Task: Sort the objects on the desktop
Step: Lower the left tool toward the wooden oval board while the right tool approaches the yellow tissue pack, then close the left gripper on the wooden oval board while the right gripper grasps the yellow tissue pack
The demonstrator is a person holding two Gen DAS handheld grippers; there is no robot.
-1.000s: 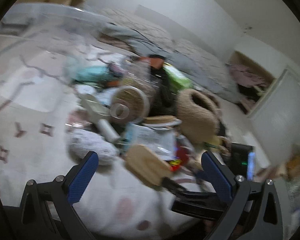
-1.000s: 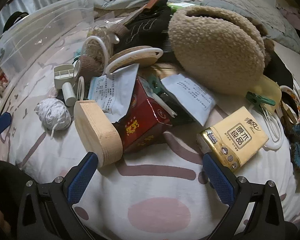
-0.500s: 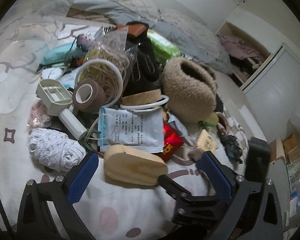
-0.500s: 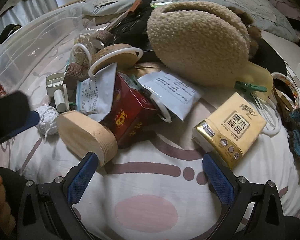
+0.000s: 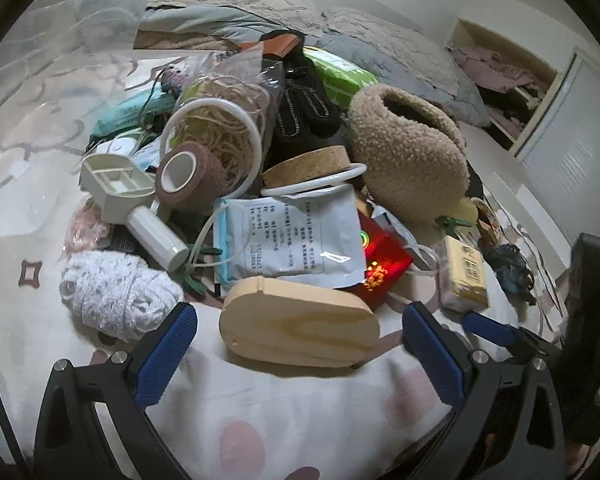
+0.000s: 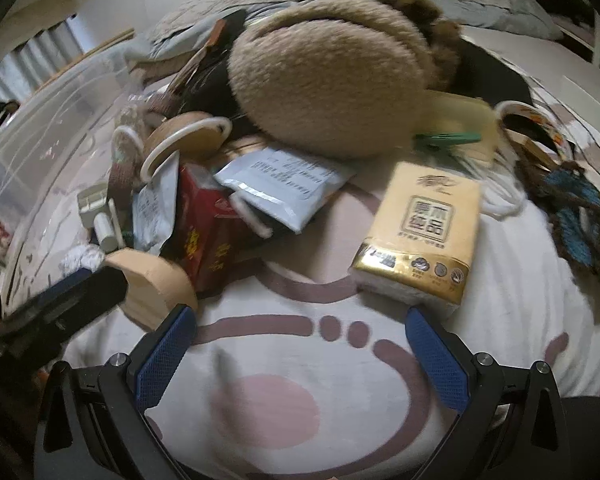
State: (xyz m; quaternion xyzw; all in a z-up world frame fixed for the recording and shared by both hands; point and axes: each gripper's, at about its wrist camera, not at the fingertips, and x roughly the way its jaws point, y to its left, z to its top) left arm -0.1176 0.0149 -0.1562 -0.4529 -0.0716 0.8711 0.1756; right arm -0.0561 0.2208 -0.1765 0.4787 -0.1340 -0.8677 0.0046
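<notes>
A pile of small objects lies on a white patterned cloth. In the left wrist view my left gripper (image 5: 300,320) is open, its jaws either side of an oval wooden block (image 5: 300,332) at the pile's front edge. Behind it lie a white packet (image 5: 296,240), a red box (image 5: 384,264), a white yarn ball (image 5: 116,292) and a fuzzy tan slipper (image 5: 408,156). In the right wrist view my right gripper (image 6: 300,320) is open and empty, just in front of a yellow tissue pack (image 6: 424,236). The wooden block (image 6: 156,284) is at the left there.
A brown tape roll (image 5: 188,180), a white ring with twine (image 5: 216,132), a cork lid (image 5: 308,168) and a white lint roller (image 5: 132,200) crowd the pile. A clear plastic bin (image 6: 32,152) stands at the left. A blue-brown knitted piece (image 6: 580,216) lies at the right. Bedding lies behind.
My left gripper has moved in toward the wooden block, which now sits between its open jaws. My right gripper has shifted right, toward the yellow tissue pack.
</notes>
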